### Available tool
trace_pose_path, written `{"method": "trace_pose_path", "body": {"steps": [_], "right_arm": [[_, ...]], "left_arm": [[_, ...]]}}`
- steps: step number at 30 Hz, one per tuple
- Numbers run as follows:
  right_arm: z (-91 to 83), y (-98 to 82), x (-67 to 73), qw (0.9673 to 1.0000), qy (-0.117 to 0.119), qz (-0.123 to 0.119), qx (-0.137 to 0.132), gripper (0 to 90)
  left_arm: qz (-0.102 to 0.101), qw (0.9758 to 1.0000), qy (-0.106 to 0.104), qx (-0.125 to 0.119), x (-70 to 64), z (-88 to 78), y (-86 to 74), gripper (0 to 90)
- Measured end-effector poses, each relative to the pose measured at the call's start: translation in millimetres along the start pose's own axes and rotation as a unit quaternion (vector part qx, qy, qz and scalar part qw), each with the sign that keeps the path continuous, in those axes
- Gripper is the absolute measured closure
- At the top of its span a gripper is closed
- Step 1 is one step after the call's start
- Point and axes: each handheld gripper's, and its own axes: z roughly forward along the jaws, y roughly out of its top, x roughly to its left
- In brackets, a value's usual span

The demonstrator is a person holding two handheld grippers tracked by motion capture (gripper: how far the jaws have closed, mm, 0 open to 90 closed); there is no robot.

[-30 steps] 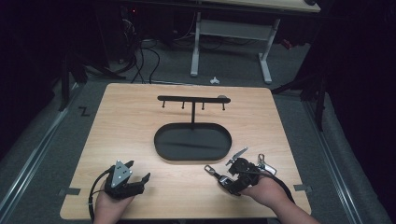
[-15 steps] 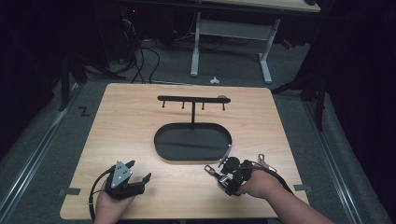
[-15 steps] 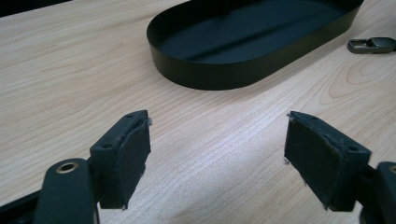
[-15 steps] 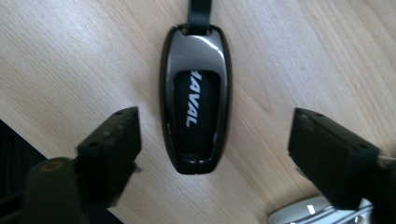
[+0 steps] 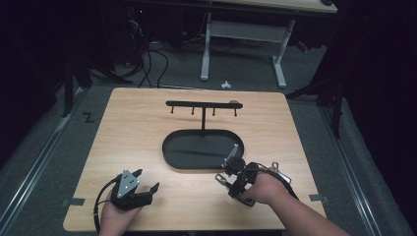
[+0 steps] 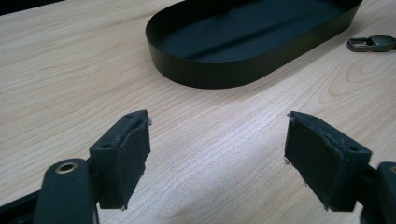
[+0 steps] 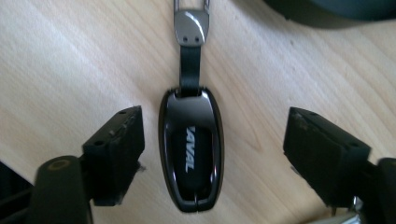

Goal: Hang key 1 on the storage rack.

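While the right gripper (image 7: pixel 212 158) hangs wide open astride the key fob (image 7: pixel 191 154), which lies flat on the table (image 5: pixel 128 132) near the black tray (image 5: pixel 169 147), its glossy shell could squirt sideways from an off-centre closure. Left gripper (image 6: pixel 217 158) idles, wide open.

Between the spread jaws of your right gripper (image 7: pixel 212 158) lies the key fob (image 7: pixel 191 149), flat on the table (image 7: pixel 70 56), its strap and clasp pointing ahead of the gripper. The tray (image 5: pixel 199 150) sits just beyond the clasp. Your left gripper (image 5: pixel 142 184) rests well to the left, with the tray ahead and to its right.
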Motion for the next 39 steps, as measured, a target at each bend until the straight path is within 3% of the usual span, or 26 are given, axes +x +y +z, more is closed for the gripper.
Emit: {"method": "trace_pose_path", "body": {"steps": [4,11,17,18,22,29,33,37,39], "right_arm": [[4.8,7.2,1.8,1.0000,0.000,-0.004,0.003,26.0],[15.7,20.2,2.1,0.9996,0.020,-0.021,0.007,33.6],[25.5,28.5,-2.5,0.9993,0.028,-0.025,0.006,45.3],[29.2,30.9,-4.2,0.9989,0.038,-0.025,0.010,48.2],[31.4,31.9,-2.3,0.9988,0.035,-0.031,0.013,56.4],[34.1,31.6,-2.8,0.9987,0.041,-0.022,0.020,66.5],[33.8,33.1,-1.2,0.9985,0.047,-0.002,0.030,73.0],[33.7,34.7,-0.8,0.9982,0.049,-0.002,0.035,78.3],[34.0,35.3,-1.1,0.9978,0.050,0.013,0.041,79.5]], "left_arm": [[0.000,1.0000,-0.001,0.001,0.1,-0.1,-0.1,22.8],[0.002,1.0000,0.000,-0.002,-0.6,-0.3,0.1,22.8],[0.004,1.0000,-0.002,0.000,-1.1,0.1,0.3,21.3],[0.005,1.0000,-0.002,0.000,-1.4,0.2,0.4,21.1],[0.010,0.9999,-0.002,-0.002,-1.6,0.1,1.0,21.1],[0.014,0.9999,-0.001,-0.006,-1.9,-0.8,1.9,21.3],[0.018,0.9998,-0.002,-0.007,-3.8,0.4,2.0,21.5],[0.022,0.9997,-0.004,-0.007,-5.2,0.5,2.4,21.7],[0.024,0.9997,-0.004,-0.005,-5.9,0.8,2.2,21.7]]}}
